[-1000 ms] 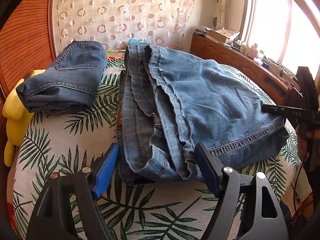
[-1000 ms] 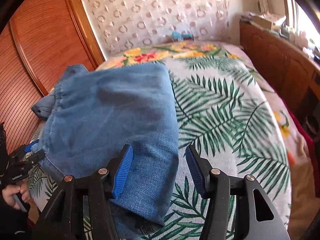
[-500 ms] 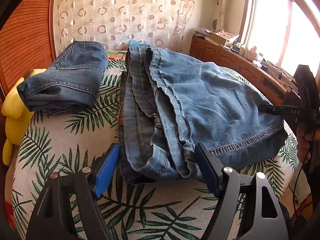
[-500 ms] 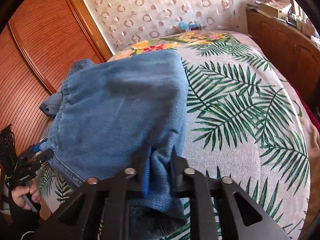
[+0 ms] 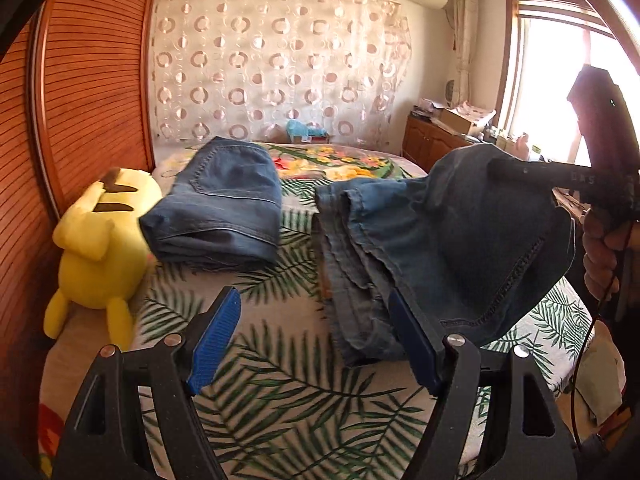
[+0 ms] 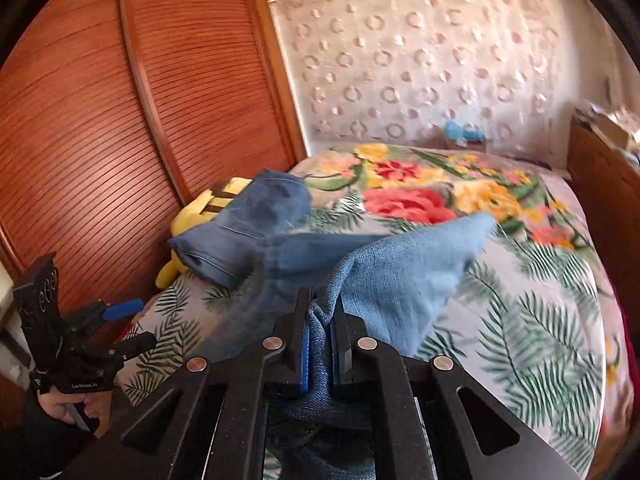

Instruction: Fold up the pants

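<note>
Light blue jeans [image 5: 440, 240] lie partly folded on the leaf-print bed [image 5: 280, 400]. My right gripper [image 6: 322, 300] is shut on a bunched corner of these jeans [image 6: 400, 272] and holds it raised off the bed, so the cloth drapes down. Seen from the left wrist, the right gripper [image 5: 520, 172] clamps that same raised corner at the right. My left gripper [image 5: 314, 296] stands open above the bed, with nothing between its blue pads [image 5: 216, 340]; the jeans' near end lies just behind its right finger. The left gripper [image 6: 132, 326] shows at the right wrist view's lower left.
A second pair of jeans [image 5: 224, 208], folded, lies at the back left beside a yellow plush toy [image 5: 100, 252]. A slatted wooden wardrobe door [image 5: 88, 100] borders the bed on the left, a wooden sideboard [image 5: 432, 148] on the right. A person's hand [image 5: 600, 256] grips the right tool.
The right gripper shut on the jeans' corner and lifted it off the bed. The left gripper rose and drew back, still open; the jeans' end is no longer between its pads.
</note>
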The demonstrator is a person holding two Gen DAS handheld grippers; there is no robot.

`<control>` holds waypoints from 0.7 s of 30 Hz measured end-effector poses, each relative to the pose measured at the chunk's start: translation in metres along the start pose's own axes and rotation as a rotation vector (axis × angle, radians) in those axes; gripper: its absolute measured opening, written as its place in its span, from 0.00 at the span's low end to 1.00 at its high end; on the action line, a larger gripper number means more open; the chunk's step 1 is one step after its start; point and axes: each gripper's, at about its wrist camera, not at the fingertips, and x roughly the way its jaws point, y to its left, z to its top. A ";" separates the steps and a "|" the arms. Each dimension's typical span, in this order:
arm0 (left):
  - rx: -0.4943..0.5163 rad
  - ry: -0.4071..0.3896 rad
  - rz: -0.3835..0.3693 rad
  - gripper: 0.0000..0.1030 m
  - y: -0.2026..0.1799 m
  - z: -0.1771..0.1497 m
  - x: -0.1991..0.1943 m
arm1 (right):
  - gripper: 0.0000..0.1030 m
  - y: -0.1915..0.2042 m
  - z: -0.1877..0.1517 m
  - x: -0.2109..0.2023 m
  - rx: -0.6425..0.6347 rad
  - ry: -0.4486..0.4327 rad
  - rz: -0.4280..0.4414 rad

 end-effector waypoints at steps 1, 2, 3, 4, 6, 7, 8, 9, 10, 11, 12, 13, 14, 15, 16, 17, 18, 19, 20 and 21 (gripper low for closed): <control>-0.003 -0.002 0.008 0.75 0.005 -0.001 -0.002 | 0.07 0.010 0.005 0.007 -0.018 0.004 0.012; -0.009 -0.005 0.016 0.75 0.010 -0.001 -0.005 | 0.07 0.017 0.007 0.014 -0.030 0.010 0.025; -0.014 -0.007 0.022 0.75 0.015 -0.002 -0.007 | 0.07 0.026 0.009 0.022 -0.043 0.017 0.040; -0.022 -0.010 0.030 0.75 0.020 -0.002 -0.009 | 0.07 0.032 0.010 0.029 -0.054 0.025 0.050; -0.033 -0.016 0.042 0.75 0.029 -0.005 -0.013 | 0.07 0.043 0.012 0.047 -0.076 0.043 0.072; -0.037 -0.016 0.048 0.75 0.031 -0.006 -0.014 | 0.07 0.050 0.012 0.055 -0.087 0.055 0.085; -0.045 -0.016 0.056 0.75 0.036 -0.007 -0.015 | 0.07 0.052 0.014 0.067 -0.098 0.070 0.099; -0.050 -0.016 0.061 0.75 0.039 -0.008 -0.015 | 0.07 0.057 0.014 0.075 -0.105 0.084 0.112; -0.056 -0.017 0.065 0.75 0.042 -0.008 -0.015 | 0.07 0.058 0.014 0.088 -0.114 0.101 0.126; -0.064 -0.016 0.069 0.75 0.045 -0.009 -0.015 | 0.07 0.062 0.014 0.096 -0.124 0.117 0.134; -0.067 -0.016 0.073 0.75 0.047 -0.010 -0.016 | 0.07 0.067 0.014 0.105 -0.134 0.130 0.138; -0.069 -0.017 0.074 0.75 0.049 -0.010 -0.016 | 0.07 0.070 0.013 0.112 -0.141 0.142 0.146; -0.073 -0.017 0.078 0.75 0.050 -0.011 -0.016 | 0.07 0.071 0.012 0.117 -0.145 0.158 0.158; -0.075 -0.016 0.079 0.75 0.051 -0.012 -0.017 | 0.07 0.074 0.009 0.123 -0.148 0.174 0.170; -0.077 -0.014 0.083 0.75 0.052 -0.012 -0.017 | 0.07 0.077 0.004 0.129 -0.150 0.193 0.184; -0.079 -0.013 0.085 0.75 0.054 -0.013 -0.018 | 0.07 0.080 0.003 0.134 -0.155 0.210 0.191; -0.083 -0.011 0.086 0.75 0.055 -0.014 -0.017 | 0.07 0.081 -0.001 0.140 -0.157 0.227 0.200; -0.085 -0.010 0.086 0.75 0.056 -0.015 -0.018 | 0.07 0.082 -0.001 0.148 -0.153 0.242 0.205; -0.086 -0.008 0.087 0.75 0.056 -0.015 -0.017 | 0.07 0.081 0.000 0.153 -0.153 0.252 0.206; -0.085 -0.006 0.087 0.75 0.056 -0.015 -0.016 | 0.07 0.080 -0.001 0.156 -0.153 0.255 0.206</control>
